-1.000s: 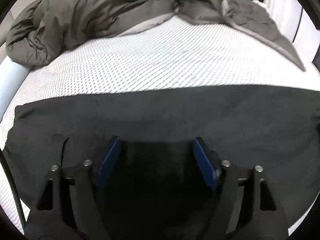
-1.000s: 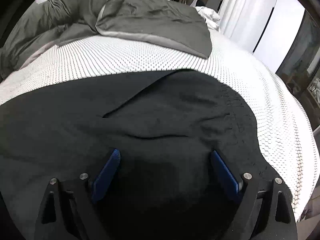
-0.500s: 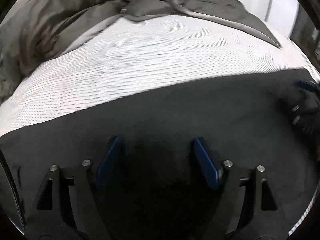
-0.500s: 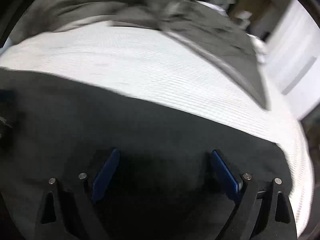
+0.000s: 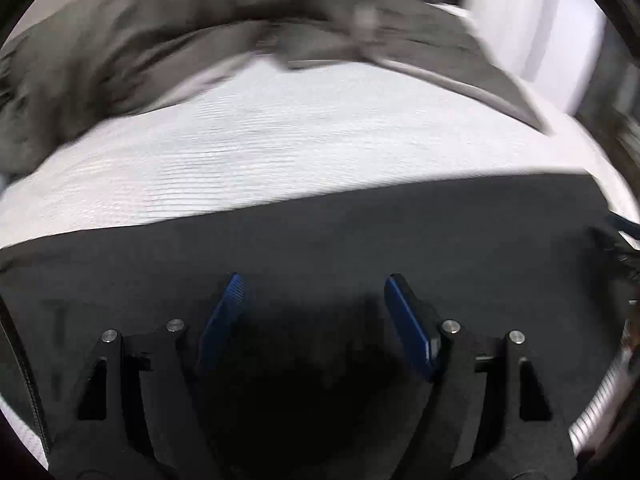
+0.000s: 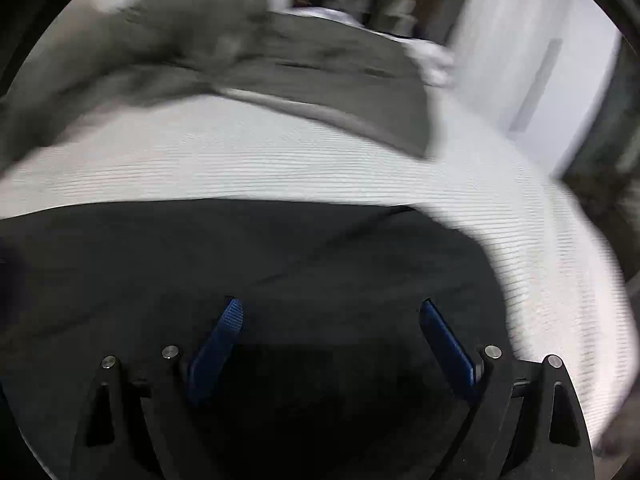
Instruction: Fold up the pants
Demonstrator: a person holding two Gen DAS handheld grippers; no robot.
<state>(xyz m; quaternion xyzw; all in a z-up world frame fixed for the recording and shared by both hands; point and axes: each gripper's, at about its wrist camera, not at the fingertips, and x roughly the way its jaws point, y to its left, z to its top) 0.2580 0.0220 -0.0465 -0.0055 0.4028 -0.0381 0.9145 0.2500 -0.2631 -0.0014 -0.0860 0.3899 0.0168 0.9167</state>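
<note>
Black fabric pants (image 5: pixel 360 240) lie flat on the white textured mattress (image 5: pixel 280 152). Left gripper (image 5: pixel 314 300) and right gripper (image 6: pixel 328 320) gape, empty; the left's jaws just narrowed slightly. Only the right view shows the pants' rounded end (image 6: pixel 460 248).

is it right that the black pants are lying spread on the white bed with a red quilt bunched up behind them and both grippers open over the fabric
Not quite: the quilt is dark grey-olive, not red, as the right wrist view shows. The rest holds: the black pants lie spread on the white bed, and the left gripper and right gripper are both open over the fabric.
</note>
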